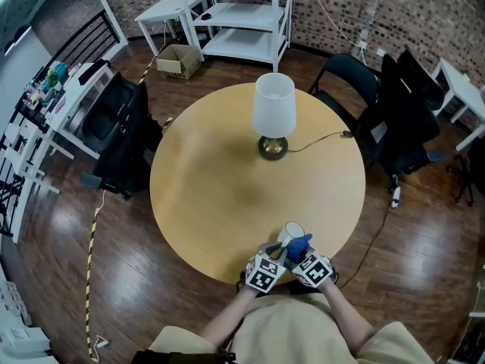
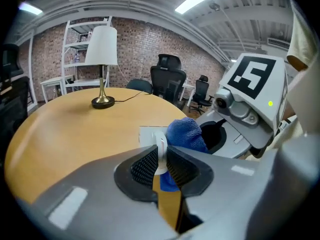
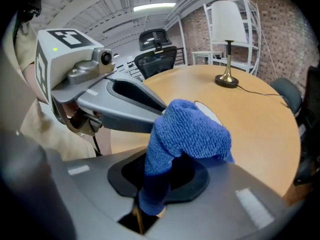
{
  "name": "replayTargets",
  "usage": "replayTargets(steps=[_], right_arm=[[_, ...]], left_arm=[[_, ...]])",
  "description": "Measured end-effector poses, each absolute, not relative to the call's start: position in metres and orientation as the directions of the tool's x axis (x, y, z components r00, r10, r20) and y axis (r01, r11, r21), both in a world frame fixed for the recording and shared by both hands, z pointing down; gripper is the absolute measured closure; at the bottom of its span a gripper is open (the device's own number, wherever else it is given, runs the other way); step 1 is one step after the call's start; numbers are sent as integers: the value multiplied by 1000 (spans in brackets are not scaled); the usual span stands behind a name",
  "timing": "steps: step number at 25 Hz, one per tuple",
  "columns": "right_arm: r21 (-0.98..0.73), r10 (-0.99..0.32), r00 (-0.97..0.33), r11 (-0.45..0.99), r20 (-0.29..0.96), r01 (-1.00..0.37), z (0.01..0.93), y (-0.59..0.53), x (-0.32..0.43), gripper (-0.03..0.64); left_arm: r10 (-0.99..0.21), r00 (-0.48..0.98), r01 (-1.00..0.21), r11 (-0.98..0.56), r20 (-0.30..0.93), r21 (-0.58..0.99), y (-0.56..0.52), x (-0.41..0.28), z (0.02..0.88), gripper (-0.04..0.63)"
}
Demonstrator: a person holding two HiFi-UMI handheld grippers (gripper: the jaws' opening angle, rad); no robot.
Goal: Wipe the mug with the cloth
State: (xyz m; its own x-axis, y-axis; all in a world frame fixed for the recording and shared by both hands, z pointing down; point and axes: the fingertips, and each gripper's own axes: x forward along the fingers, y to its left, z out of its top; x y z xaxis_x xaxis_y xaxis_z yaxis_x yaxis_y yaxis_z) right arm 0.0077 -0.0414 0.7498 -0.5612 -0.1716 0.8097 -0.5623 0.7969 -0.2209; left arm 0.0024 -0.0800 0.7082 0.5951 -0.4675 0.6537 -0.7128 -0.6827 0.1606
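At the near edge of the round surface (image 1: 227, 188), just in front of the person, the two tools meet over the mug (image 1: 292, 232), well apart from the lamp (image 1: 273, 112) standing toward the far side. The left hand-held gripper (image 2: 161, 159) has its jaws pressed almost together on the thin white handle (image 2: 161, 151) of the mug, which stands edge-on between the ribbed pads. This pinch looks meant to steady the mug and keep it from turning while it is rubbed. It also leaves the body and rim clear for the other tool. The right hand-held gripper (image 3: 155, 184) is clamped on the blue cloth (image 3: 190, 134). One end of the cloth is trapped low between the jaws, and the rest bunches up and forward into a padded wad beyond the tips, so that soft fabric rather than hard plastic meets the mug. In the head view the wad lies against the near side of the mug's rim, and in the left gripper view it sits just right of the pale body, touching it or nearly so. The pictures do not show whether the mug's base rests on the surface or is lifted slightly. The wiping appears to be under way at the rim. The next stroke probably needs a firm hold on the handle, since a sideways push from the cloth could twist the mug out of such a narrow grip.
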Motion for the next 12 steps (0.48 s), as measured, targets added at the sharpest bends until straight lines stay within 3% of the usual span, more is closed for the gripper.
replayTargets(steps=[12], right_arm=[[-367,1,-657,830,754,-420,752,-10,15,538]], left_arm=[[-473,651,-687,-700,594,196,-47,-2,728,549]])
